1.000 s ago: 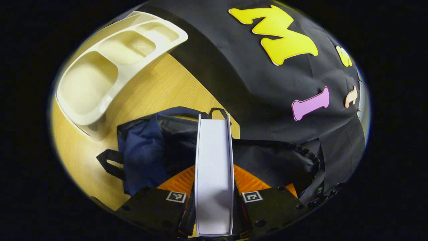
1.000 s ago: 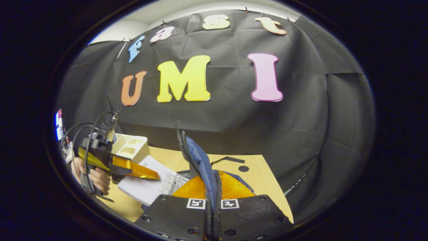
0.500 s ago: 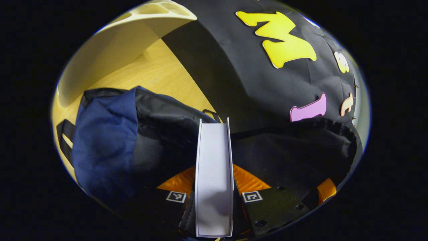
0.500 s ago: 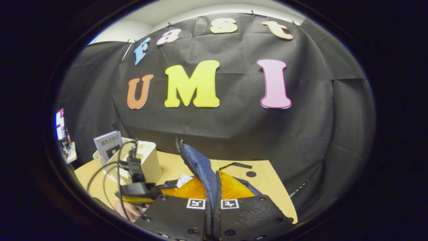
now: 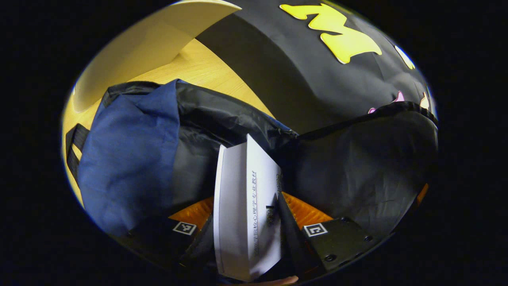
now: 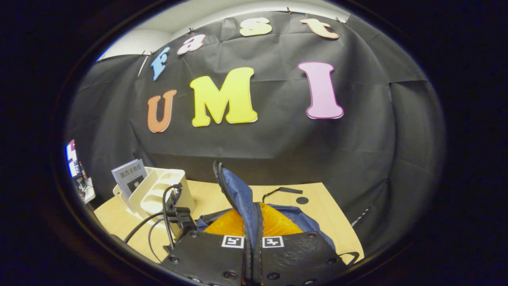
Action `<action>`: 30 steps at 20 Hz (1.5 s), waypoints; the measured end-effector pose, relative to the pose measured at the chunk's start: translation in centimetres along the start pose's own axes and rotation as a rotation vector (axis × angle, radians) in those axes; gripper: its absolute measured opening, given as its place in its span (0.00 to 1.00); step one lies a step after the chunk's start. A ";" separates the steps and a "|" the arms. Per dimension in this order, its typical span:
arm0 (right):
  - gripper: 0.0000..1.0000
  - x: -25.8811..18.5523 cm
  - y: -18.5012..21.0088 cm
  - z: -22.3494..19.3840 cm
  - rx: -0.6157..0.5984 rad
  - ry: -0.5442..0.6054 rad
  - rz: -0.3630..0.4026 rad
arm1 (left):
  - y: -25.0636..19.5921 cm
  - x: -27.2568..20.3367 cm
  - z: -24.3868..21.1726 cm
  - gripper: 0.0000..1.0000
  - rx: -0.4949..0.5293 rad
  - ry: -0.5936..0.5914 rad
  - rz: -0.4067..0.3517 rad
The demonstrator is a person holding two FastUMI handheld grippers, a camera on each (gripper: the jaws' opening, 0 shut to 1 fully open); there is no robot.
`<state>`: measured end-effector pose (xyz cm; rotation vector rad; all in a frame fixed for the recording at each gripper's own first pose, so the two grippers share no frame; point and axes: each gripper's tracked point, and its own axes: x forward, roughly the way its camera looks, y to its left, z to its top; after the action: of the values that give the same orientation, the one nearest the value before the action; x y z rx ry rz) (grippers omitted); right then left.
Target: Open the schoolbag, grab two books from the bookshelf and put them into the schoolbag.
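The schoolbag [image 5: 131, 151] is dark blue with a black lining and lies open on the wooden table [image 5: 198, 67]. In the left gripper view, a white book [image 5: 246, 206] leans tilted inside the bag's mouth. My left gripper [image 5: 248, 206] stands open around it, its fingers spread wider than the book. In the right gripper view, my right gripper [image 6: 253, 210] is shut on the bag's blue zippered flap [image 6: 236, 188] and holds it upright. The left gripper's cabled body [image 6: 178, 216] sits low at the bag's left side.
A cream plastic bookshelf [image 6: 158, 192] stands at the table's left rear with one grey book [image 6: 130, 174] upright in it. Its wall [image 5: 151, 43] rises close behind the bag. A black strap [image 6: 279, 191] lies on the tabletop [image 6: 317, 206].
My left gripper has gone deeper into the bag and opened. The white book, held straight before, now leans loose between the fingers. My right gripper keeps holding the flap up.
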<state>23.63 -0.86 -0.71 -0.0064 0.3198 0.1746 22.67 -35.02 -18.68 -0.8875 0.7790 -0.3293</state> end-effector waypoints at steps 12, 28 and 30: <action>0.00 -0.7 -0.8 -2.8 0.021 0.003 -0.062 | 2.5 -11.3 5.2 0.87 0.402 -0.098 0.063; 0.02 -1.5 1.1 -4.4 0.036 -0.002 -0.024 | 3.3 -28.6 26.7 0.93 0.778 -0.519 0.262; 0.02 -1.8 0.7 -4.7 0.032 -0.004 -0.029 | 4.1 -30.0 30.1 0.98 0.797 -0.530 0.335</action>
<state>20.36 -0.63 -4.62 0.0206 0.3178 0.1406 23.77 1.27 3.75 -0.0657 0.2402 -0.0757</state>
